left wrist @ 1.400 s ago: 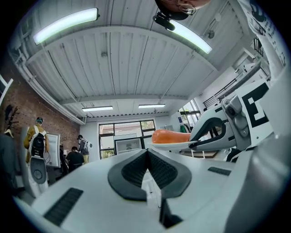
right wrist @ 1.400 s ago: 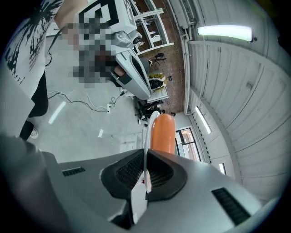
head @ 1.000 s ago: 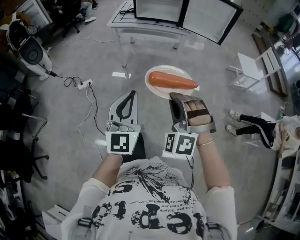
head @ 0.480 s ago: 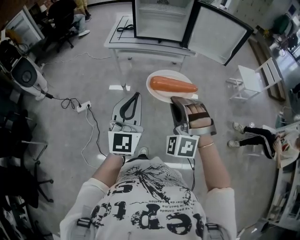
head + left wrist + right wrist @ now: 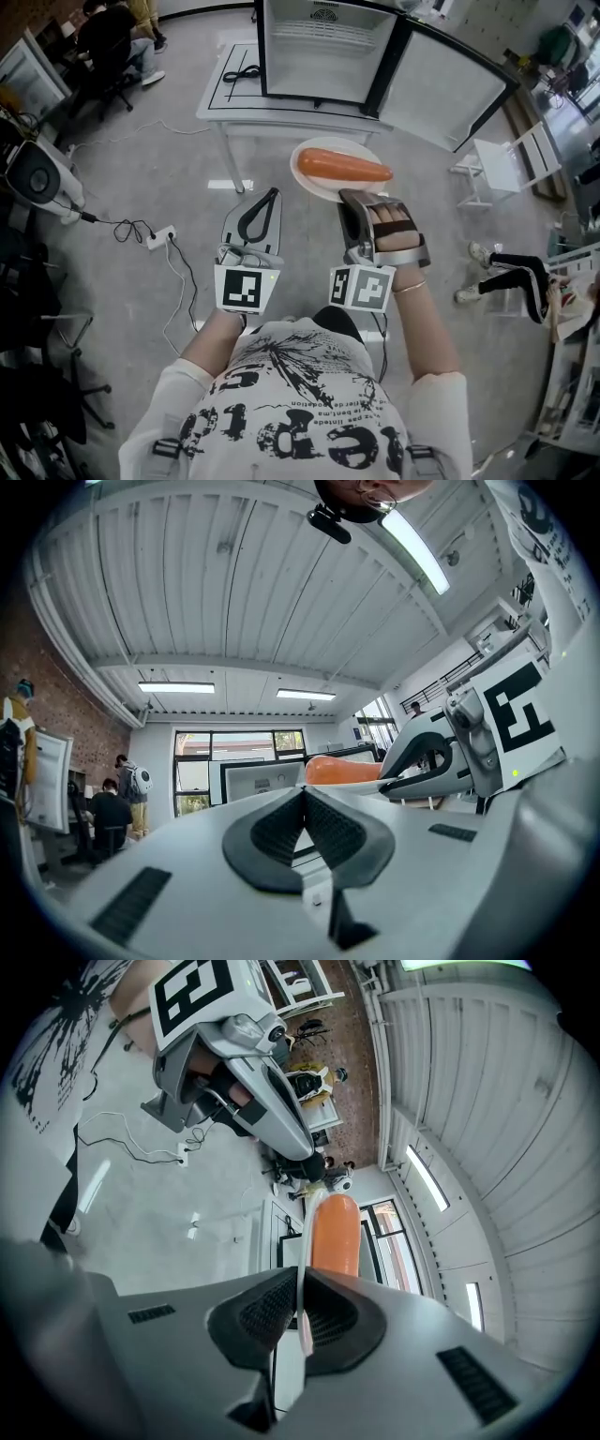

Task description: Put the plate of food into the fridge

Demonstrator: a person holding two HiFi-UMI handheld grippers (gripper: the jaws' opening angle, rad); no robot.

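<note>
A white plate (image 5: 323, 190) carries a long orange sausage-like food (image 5: 344, 167). My right gripper (image 5: 349, 195) is shut on the plate's near rim and holds it level in the air. In the right gripper view the thin rim (image 5: 300, 1283) sits pinched between the pads, with the orange food (image 5: 335, 1237) beyond. My left gripper (image 5: 265, 194) is beside it on the left, shut and empty; its pads meet (image 5: 304, 794). Ahead, the small fridge (image 5: 323, 52) stands on a white table (image 5: 239, 108), with its door (image 5: 450, 84) swung open to the right.
A white chair (image 5: 502, 155) stands to the right of the table. A person's legs (image 5: 506, 277) stretch out on the floor at right. A power strip with cable (image 5: 155, 236) lies at left. A seated person (image 5: 112, 37) is at the back left.
The fridge and its table have come closer and further into view as I move forward. Both grippers keep their pose; the plate stays held in the right one.
</note>
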